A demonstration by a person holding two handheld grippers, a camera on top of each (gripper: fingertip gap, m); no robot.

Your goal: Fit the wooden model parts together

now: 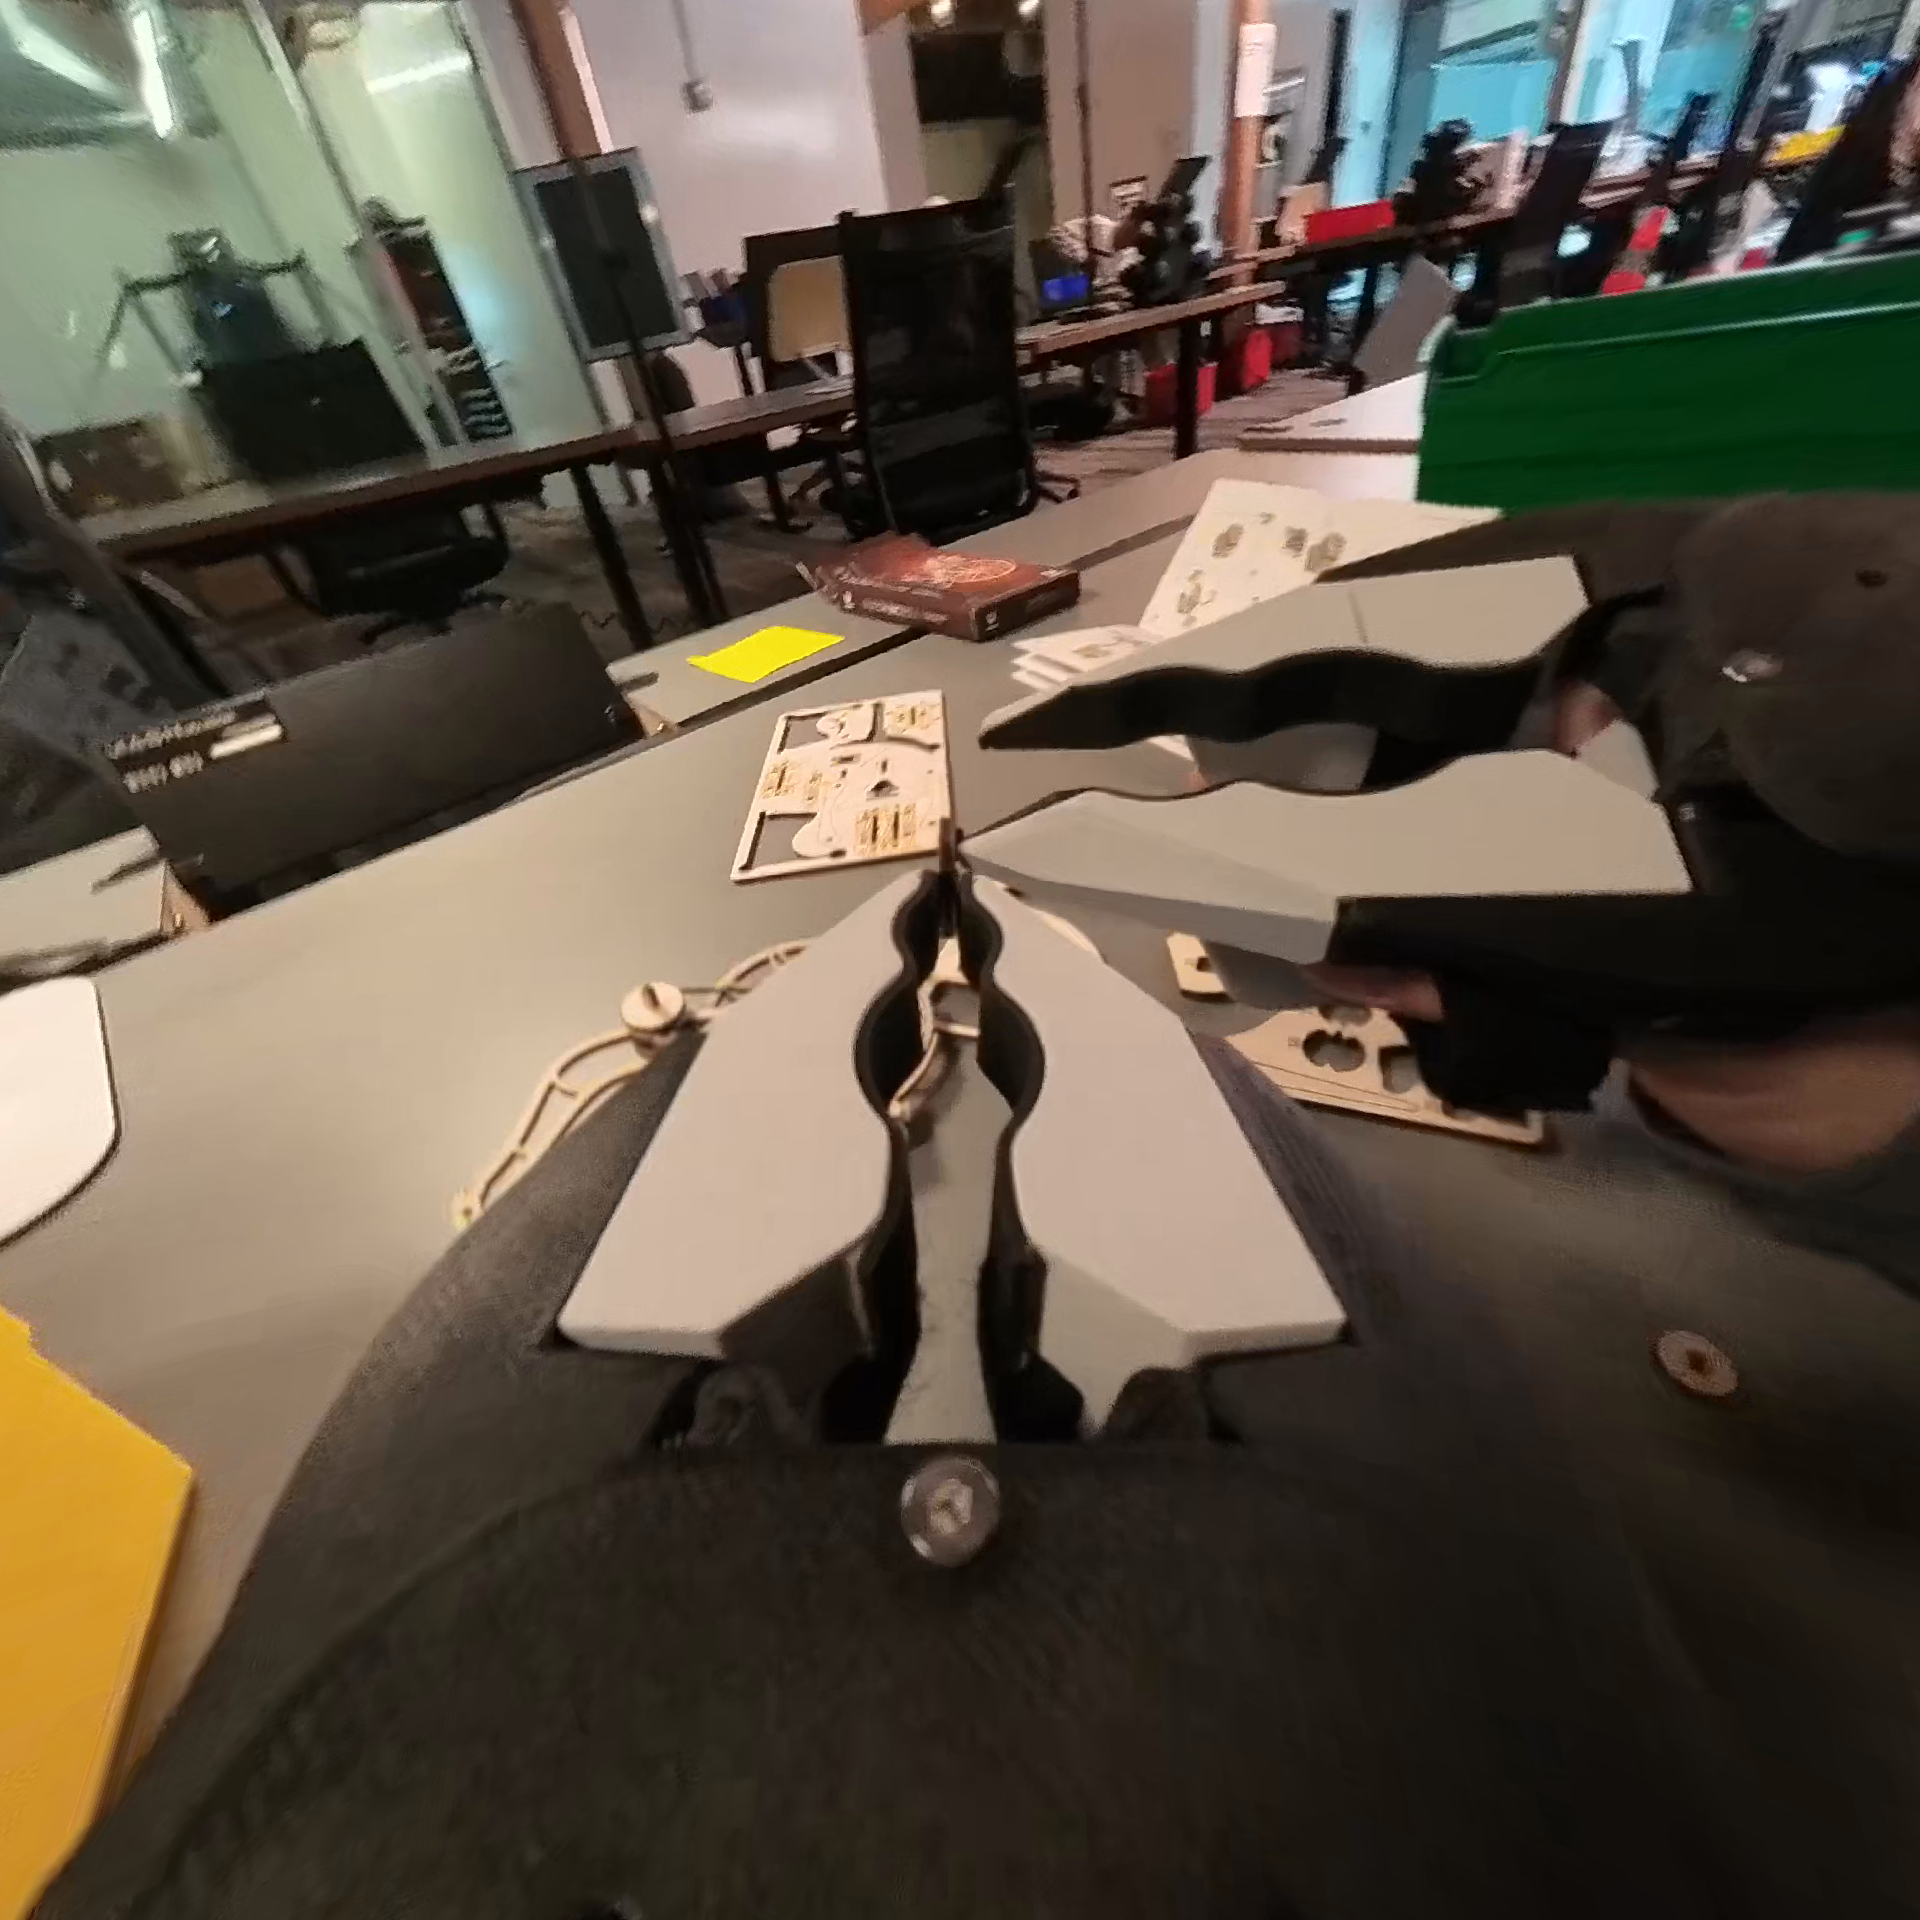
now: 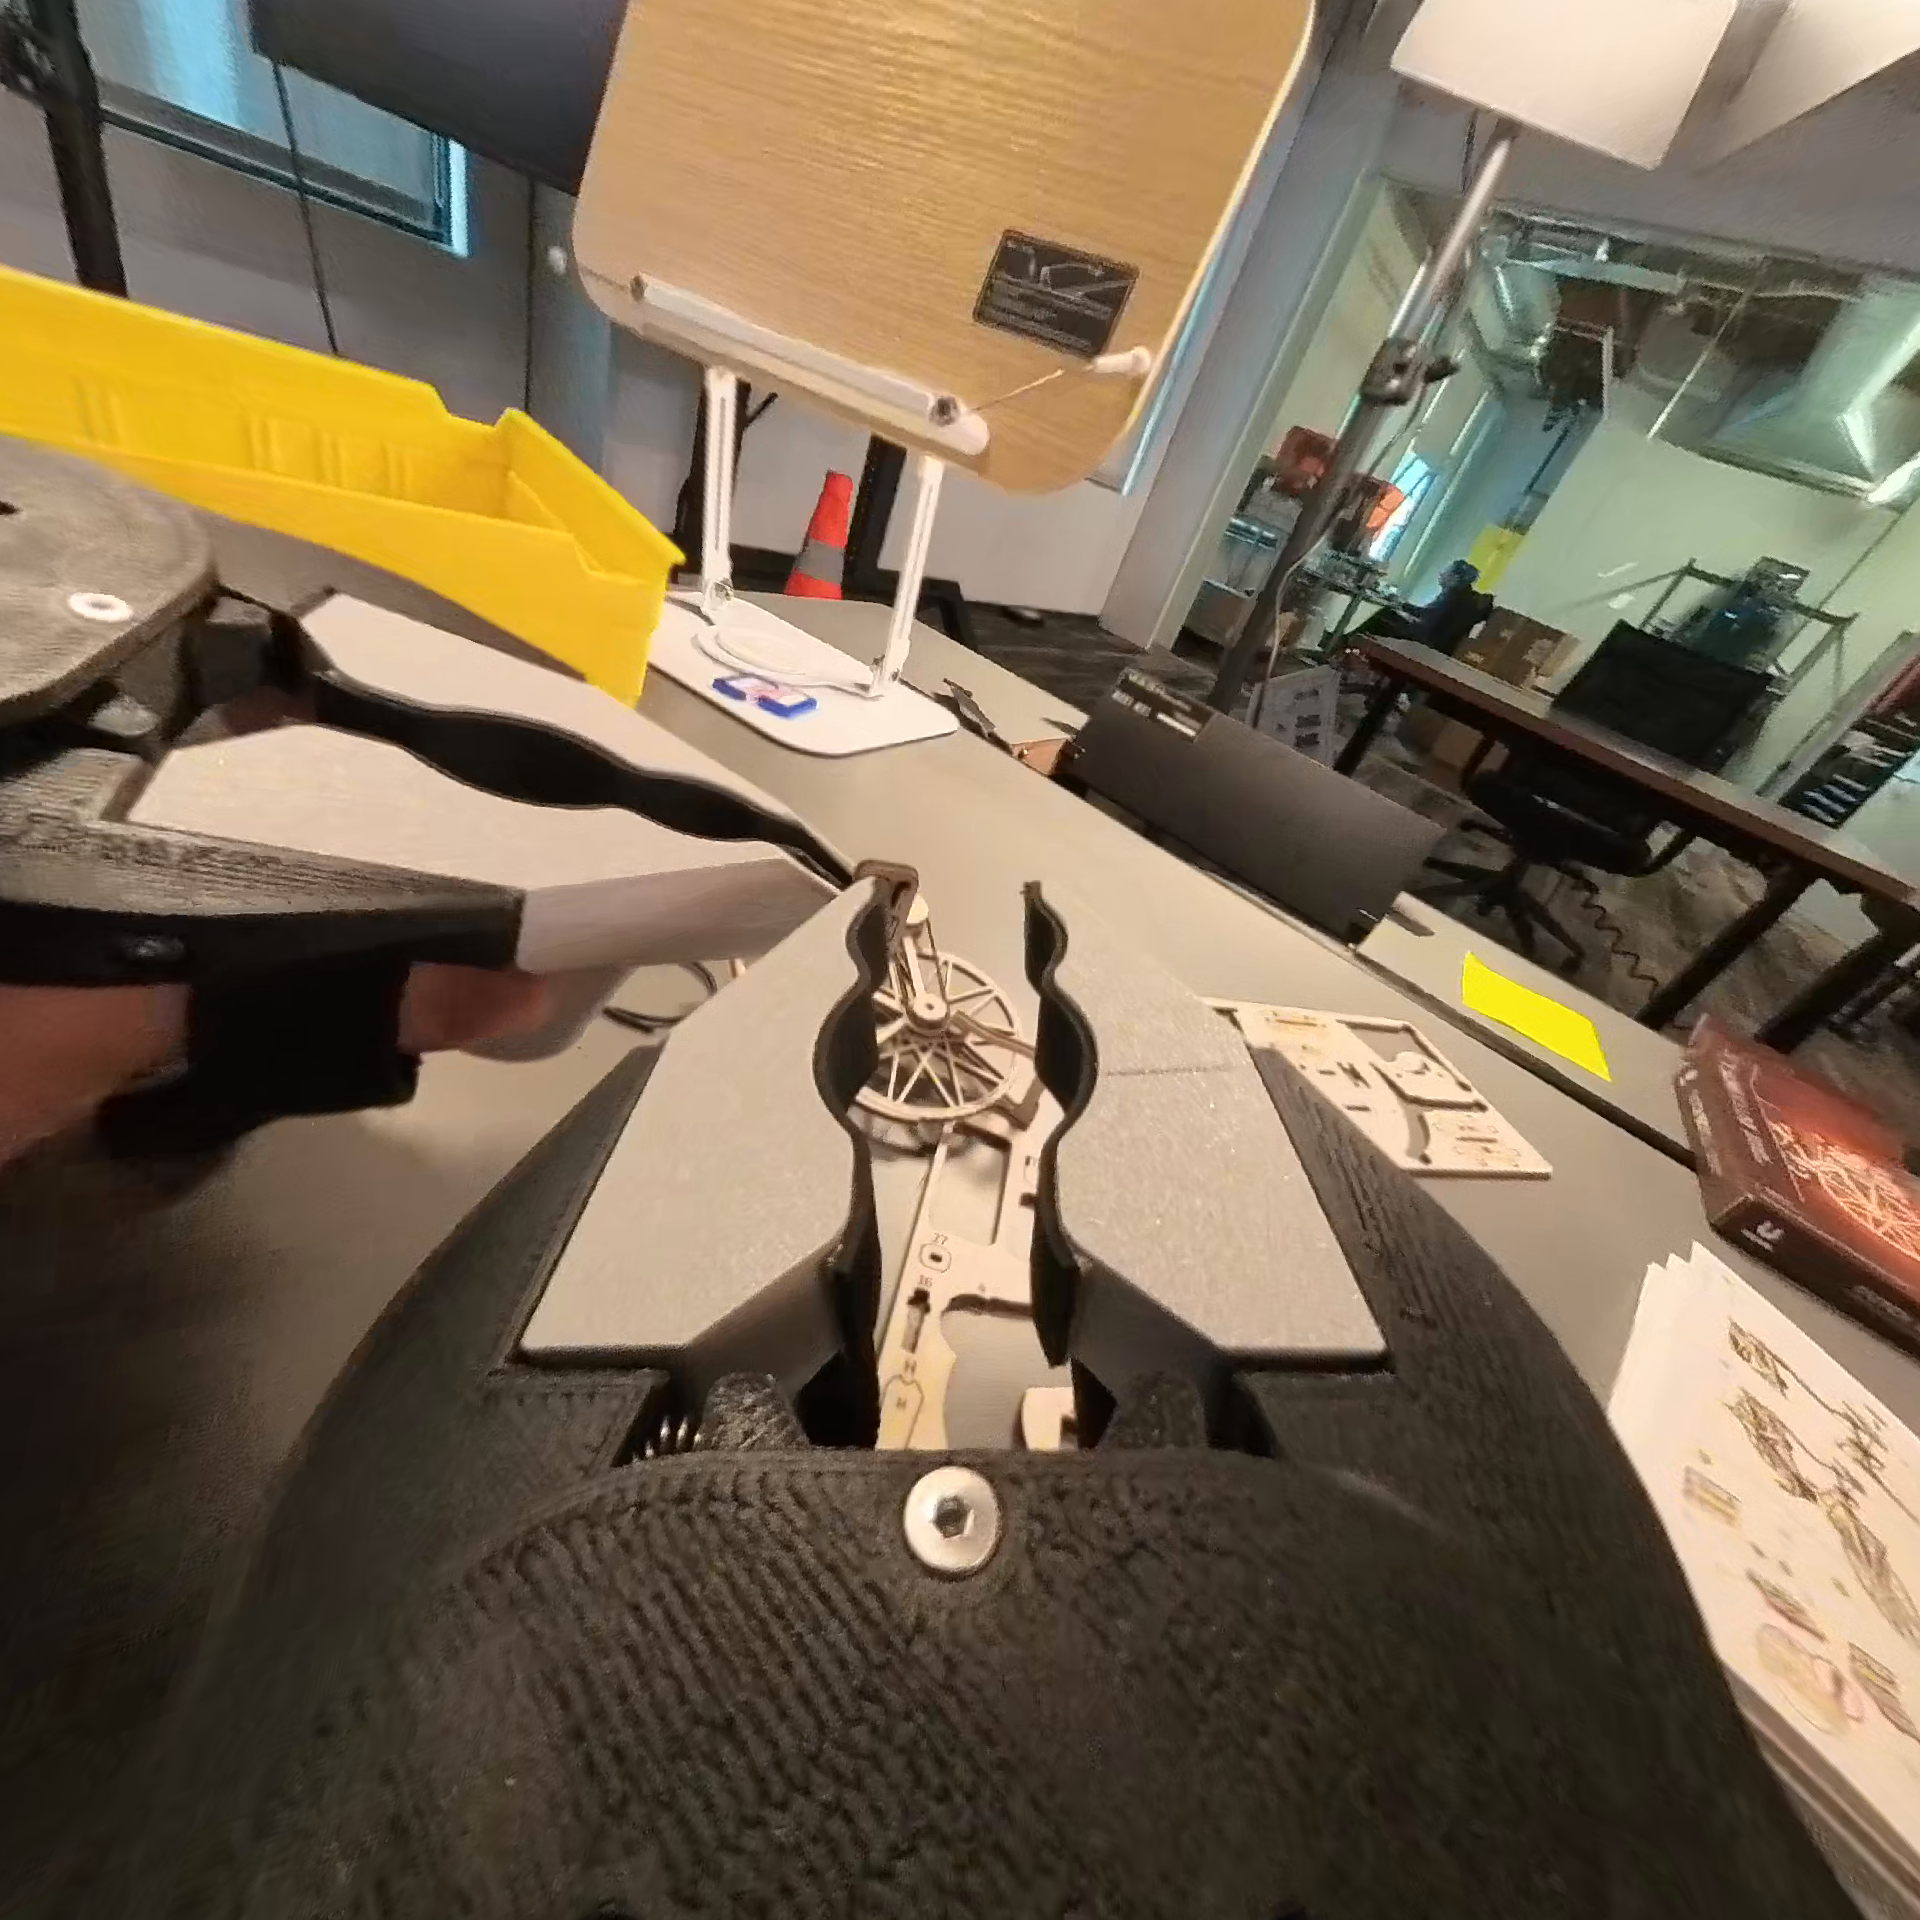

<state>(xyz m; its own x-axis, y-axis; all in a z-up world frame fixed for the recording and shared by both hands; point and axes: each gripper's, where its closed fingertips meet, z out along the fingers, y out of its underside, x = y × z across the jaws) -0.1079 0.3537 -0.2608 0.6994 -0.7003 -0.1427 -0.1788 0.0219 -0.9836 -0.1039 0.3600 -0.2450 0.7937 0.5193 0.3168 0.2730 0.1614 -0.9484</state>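
Note:
My left gripper [image 1: 945, 894] is shut on a small wooden part [image 1: 945, 847] that sticks up from its tips. In the right wrist view this part [image 2: 896, 883] sits above a spoked wooden wheel [image 2: 935, 1039], with thin struts running down to the hub. The left gripper [image 2: 873, 878] enters that view from the left. My right gripper [image 2: 948, 899] is open, and its left fingertip touches or nearly touches the held part. In the left wrist view the right gripper [image 1: 975, 792] comes in from the right, with its jaws apart. The wheel's rim [image 1: 582, 1081] shows under the left gripper.
On the grey table [image 1: 416, 987] lie punched wooden sheets [image 1: 847, 784] [image 2: 1382, 1091] [image 2: 935, 1299], a dark red box [image 2: 1808, 1143], an instruction booklet [image 2: 1787, 1507] and a yellow note [image 2: 1532, 1013]. There are also a yellow bin [image 2: 312, 457], a green bin [image 1: 1683, 405] and a white stand with a wooden board [image 2: 904, 208]. Both grippers' tips are close together, under 4 cm apart. The spoked wooden wheel [image 2: 935, 1039] sits 8 centimetres or so from the ends of my left fingers. The wheel's rim [image 1: 582, 1081] sits 12 centimetres or so from the ends of my left fingers.

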